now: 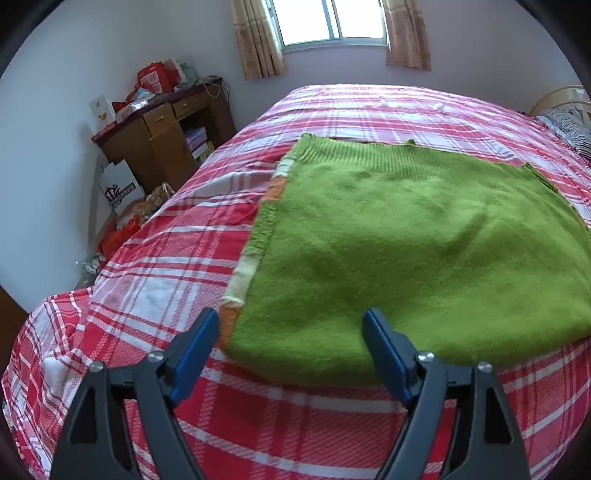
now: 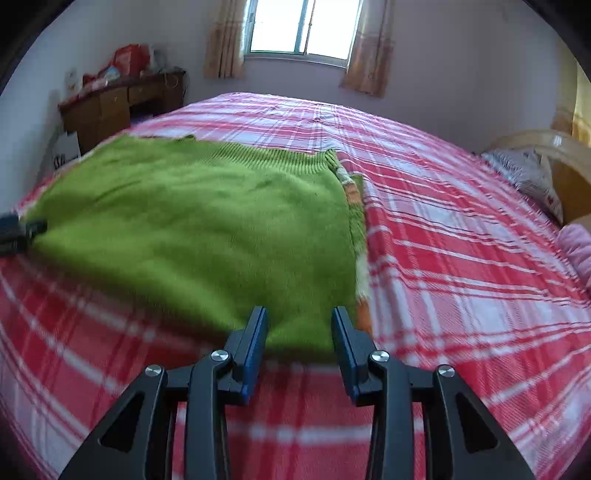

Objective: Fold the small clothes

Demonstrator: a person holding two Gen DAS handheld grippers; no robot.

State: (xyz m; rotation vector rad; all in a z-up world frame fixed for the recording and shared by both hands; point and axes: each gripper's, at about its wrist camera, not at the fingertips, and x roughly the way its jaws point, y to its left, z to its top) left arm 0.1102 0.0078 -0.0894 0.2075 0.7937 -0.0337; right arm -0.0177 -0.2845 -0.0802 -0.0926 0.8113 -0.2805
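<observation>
Between your left gripper's [image 1: 291,325] fingers sits the near left corner of the sweater [image 1: 424,251]; the jaws stand wide, the blue pads [image 1: 192,354] clear of the knit, nothing held. One pad hangs off the sweater's left edge over the plaid sheet [image 1: 155,258], the other over the green cloth near its front fold. Just past that left pad, a striped orange and cream sleeve edge [image 1: 236,280] peeks out from under the green.

Your right gripper [image 2: 299,321] has its jaws about half apart, straddling the near right corner of the sweater [image 2: 192,229]. The knit lies between the pads, but you cannot tell from this blurred view whether they touch it; no grip shows. Right of that gripper, the striped sleeve edge [image 2: 356,221] runs along the sweater's side, then the plaid sheet [image 2: 461,258] spreads away.

Ahead of both grippers the sweater lies flat on the bed, ribbed hem at the far end. Farther out stand a cluttered desk [image 1: 162,125] to the left, a curtained window [image 1: 332,22] straight ahead, and pillows [image 2: 532,177] to the right.
</observation>
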